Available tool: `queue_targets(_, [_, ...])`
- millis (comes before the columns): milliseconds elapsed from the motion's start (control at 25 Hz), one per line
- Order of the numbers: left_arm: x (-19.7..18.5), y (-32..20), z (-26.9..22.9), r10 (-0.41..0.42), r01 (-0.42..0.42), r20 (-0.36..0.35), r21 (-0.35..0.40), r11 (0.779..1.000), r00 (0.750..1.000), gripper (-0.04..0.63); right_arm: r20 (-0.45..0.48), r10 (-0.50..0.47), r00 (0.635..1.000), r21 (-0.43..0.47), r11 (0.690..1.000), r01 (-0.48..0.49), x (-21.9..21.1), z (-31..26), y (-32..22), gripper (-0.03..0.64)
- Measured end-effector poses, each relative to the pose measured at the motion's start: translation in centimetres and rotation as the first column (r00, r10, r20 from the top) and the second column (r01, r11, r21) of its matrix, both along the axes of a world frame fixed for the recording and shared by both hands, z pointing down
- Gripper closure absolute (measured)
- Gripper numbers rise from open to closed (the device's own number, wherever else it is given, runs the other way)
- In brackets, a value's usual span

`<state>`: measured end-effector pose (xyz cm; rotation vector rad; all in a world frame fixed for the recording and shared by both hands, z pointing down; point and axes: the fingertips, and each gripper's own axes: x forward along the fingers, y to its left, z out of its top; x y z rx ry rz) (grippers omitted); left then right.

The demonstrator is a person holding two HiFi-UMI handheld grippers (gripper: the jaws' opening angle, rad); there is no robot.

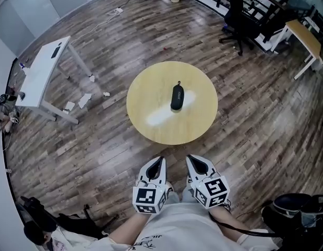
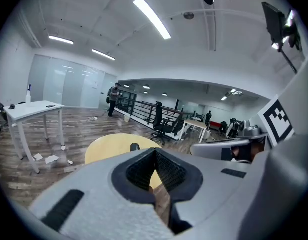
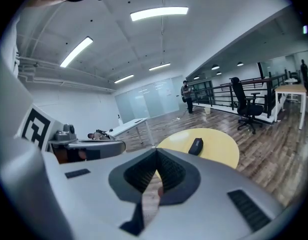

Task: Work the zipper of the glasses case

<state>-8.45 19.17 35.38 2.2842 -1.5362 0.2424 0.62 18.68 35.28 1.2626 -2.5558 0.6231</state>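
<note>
Starting out, I hold the left gripper [image 1: 159, 161] and right gripper [image 1: 192, 159] closed and empty at lower centre; next I must reach the glasses case [image 1: 177, 97] on the surface [image 1: 151, 88].

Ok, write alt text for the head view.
A black glasses case lies near the middle of a round yellow table. The left tool and right tool hover side by side short of it, both shut and empty.

1. Glasses case [image 1: 177, 97]: black, oblong, rounded ends, small loop at far end.
2. Lies flat near centre of round yellow table [image 1: 151, 82], long axis pointing away from the person.
3. Zipper state: not discernible.
</note>
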Motion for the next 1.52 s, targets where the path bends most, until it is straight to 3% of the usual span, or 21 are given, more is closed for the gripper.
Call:
queue_targets(400, [3.1, 1.8, -1.3, -0.064, 0.064, -0.006, 0.04, 0.997, 0.998, 0.589, 0.006, -0.016, 1.0, 0.017, 1.0, 0.016, 3.0, -0.5, 1.7, 0.615])
queue_targets(760, [4.1, 2.3, -1.6, -0.081, 0.081, -0.001, 0.048, 0.996, 0.997, 0.589, -0.015, -0.059, 0.998, 0.021, 0.998, 0.059, 3.0, -0.6, 1.9, 0.615])
queue_targets(920, [4.7, 2.3, -2.0, -0.077, 0.077, 0.007, 0.058, 0.995, 0.997, 0.589, -0.07, -0.069, 0.995, 0.019, 0.997, 0.071, 3.4, -0.3, 1.9, 0.617])
queue_targets(1520, [5.3, 1.9, -1.9, -0.062, 0.062, 0.011, 0.043, 0.997, 0.998, 0.589, -0.052, -0.059, 0.997, 0.014, 0.998, 0.06, 3.7, -0.5, 1.4, 0.617])
